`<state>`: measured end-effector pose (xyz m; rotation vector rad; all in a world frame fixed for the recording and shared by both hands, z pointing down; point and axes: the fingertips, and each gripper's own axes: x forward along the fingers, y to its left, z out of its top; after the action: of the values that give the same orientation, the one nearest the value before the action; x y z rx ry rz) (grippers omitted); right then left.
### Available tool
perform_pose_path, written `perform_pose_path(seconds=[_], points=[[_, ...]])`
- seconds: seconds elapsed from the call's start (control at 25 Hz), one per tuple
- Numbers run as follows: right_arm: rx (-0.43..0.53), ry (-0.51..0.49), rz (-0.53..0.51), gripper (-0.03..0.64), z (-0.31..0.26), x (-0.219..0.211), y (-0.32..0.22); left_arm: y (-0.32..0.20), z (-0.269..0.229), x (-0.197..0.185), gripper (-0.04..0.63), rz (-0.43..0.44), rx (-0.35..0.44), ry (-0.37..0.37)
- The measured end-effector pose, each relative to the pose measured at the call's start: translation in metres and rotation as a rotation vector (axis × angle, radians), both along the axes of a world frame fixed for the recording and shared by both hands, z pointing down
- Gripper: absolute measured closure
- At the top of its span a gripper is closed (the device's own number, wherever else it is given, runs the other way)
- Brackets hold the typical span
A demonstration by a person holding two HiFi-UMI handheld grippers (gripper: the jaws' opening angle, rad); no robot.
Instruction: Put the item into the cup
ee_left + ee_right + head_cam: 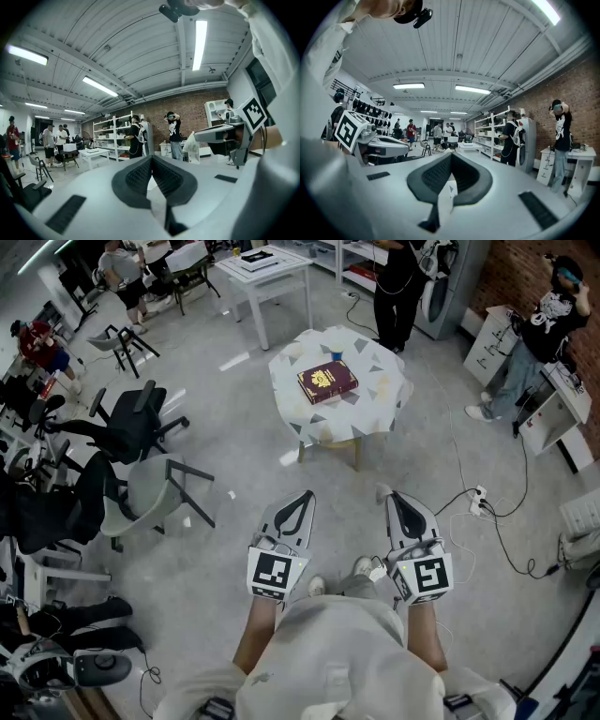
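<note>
head view: the person stands on a grey floor and holds both grippers low in the frame. the left gripper (pixel 306 495) and right gripper (pixel 393 496) sit side by side, apart, each pinched to a point with nothing in it. well above them, upper centre, is a small table (pixel 292 401) under a patterned white cloth. a red book (pixel 327 381) lies on it, tilted. a black chair (pixel 141 423) and a grey chair (pixel 150 491) stand at left.

left gripper view: the dark jaws meet at the tips, lower centre, gripping nothing. the right gripper shows side-on at right. beyond are shelves (pixel 110 133) and a brick wall (pixel 187 110).

right gripper view: its jaws also touch at the tips, empty. a bit of white cloth with a grey triangle shows in the gap behind them. the left gripper is at left.
</note>
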<state>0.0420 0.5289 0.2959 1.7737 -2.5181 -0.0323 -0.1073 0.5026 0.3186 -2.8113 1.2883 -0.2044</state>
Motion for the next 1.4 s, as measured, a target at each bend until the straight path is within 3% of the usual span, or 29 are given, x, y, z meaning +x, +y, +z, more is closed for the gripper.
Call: perform_pose_path(seconds=[0.28, 0.6, 1.4], points=[[-0.010, -0.031, 0.023, 0.612, 0.003, -0.030, 0.010, 0.004, -0.001, -0.027, 0.582, 0.030, 0.010, 0.009], [-0.010, -0.019, 0.050, 0.612, 0.003, -0.029, -0.003, -0.010, 0.004, -0.023, 0.582, 0.059, 0.001, 0.015], [-0.042, -0.038, -0.036, 0.611, 0.013, 0.039, -0.158, -0.153, 0.011, 0.042, 0.582, -0.036, -0.032, -0.024]])
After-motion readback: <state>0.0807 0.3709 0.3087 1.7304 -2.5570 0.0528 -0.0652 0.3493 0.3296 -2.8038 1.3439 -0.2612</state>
